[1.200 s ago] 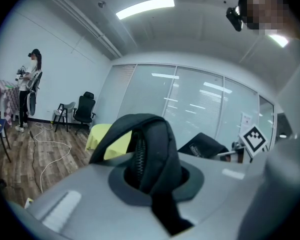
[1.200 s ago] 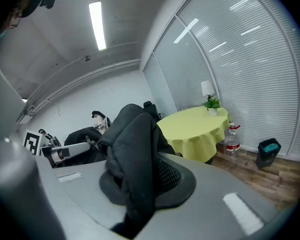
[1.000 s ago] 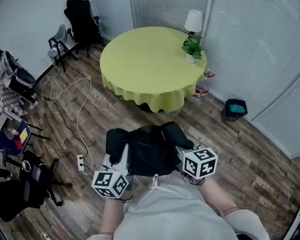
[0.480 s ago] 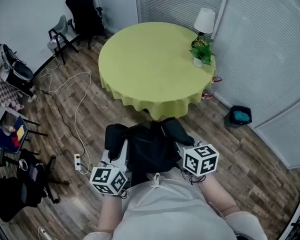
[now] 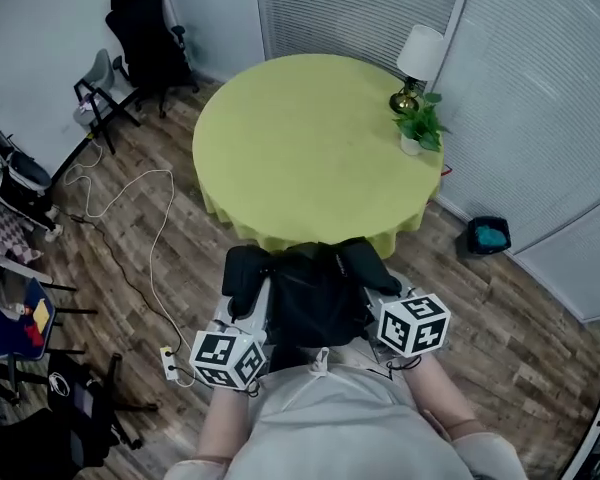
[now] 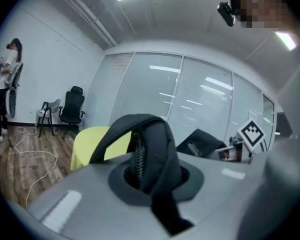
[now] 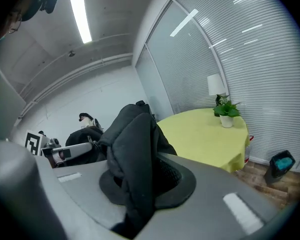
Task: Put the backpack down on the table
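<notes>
A black backpack (image 5: 315,293) hangs between my two grippers, just in front of the person's body and at the near edge of the round table with a yellow-green cloth (image 5: 300,148). My left gripper (image 5: 248,303) is shut on one black shoulder strap (image 6: 150,149). The right gripper (image 5: 372,290) is shut on the other padded strap (image 7: 132,149). In both gripper views the strap fills the jaws and hides the pads. The backpack is off the table, over the wooden floor.
A white lamp (image 5: 418,60) and a small potted plant (image 5: 418,128) stand at the table's far right edge. A black office chair (image 5: 145,33) and a grey chair (image 5: 95,83) are at the back left. A white cable (image 5: 130,218) and power strip (image 5: 168,363) lie on the floor. A blue bin (image 5: 488,236) sits by the right wall.
The person with both grippers and the backpack has walked toward the table; the table now lies right in front of the bag. Both grips are unchanged.
</notes>
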Motion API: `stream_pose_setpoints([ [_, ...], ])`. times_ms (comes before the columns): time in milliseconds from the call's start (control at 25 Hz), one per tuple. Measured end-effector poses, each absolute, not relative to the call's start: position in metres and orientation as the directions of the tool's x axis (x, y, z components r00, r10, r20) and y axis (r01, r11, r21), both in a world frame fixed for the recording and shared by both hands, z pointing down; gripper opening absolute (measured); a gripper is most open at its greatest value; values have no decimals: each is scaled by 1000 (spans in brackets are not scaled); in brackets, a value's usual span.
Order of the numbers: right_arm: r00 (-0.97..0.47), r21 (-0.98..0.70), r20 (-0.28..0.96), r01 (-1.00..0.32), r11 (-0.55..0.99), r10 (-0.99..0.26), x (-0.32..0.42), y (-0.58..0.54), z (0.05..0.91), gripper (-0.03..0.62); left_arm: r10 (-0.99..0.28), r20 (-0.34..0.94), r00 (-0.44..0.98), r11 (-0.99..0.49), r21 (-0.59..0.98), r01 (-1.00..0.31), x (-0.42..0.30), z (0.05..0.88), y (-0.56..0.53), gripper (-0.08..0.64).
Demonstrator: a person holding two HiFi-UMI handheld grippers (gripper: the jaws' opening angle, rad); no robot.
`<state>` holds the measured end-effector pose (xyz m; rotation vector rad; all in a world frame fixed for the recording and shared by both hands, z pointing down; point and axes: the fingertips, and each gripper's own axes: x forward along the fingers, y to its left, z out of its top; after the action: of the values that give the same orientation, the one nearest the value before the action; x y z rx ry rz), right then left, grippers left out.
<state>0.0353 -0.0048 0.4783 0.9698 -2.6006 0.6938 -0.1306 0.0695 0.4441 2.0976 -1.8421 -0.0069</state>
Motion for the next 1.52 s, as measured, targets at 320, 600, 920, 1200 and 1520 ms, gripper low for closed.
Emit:
stream_pose_setpoints([
  [320, -671, -415, 372, -738, 532, -641, -63, -71, 462, 34, -920, 211, 330, -272, 262, -926, -245, 423, -18, 34],
  [600, -622, -405, 390, -778, 479, -679, -123, -124, 461, 34, -896, 201, 395, -327, 301, -896, -308, 420, -86, 34],
  [920, -599, -396, 417, -797, 457, -684, -143, -204, 470, 34, -890, 222, 398, -320, 317, -893, -329, 432, -168, 34],
  [1200, -594, -401, 433, -801, 445, -678, -146, -294, 474, 34, -889, 257, 379, -300, 297, -906, -330, 435, -262, 34],
  [1520, -592, -374, 431, -804, 462, -681, -146, -401, 472, 34, -899, 258, 354, -277, 292, -916, -328, 438, -373, 34],
])
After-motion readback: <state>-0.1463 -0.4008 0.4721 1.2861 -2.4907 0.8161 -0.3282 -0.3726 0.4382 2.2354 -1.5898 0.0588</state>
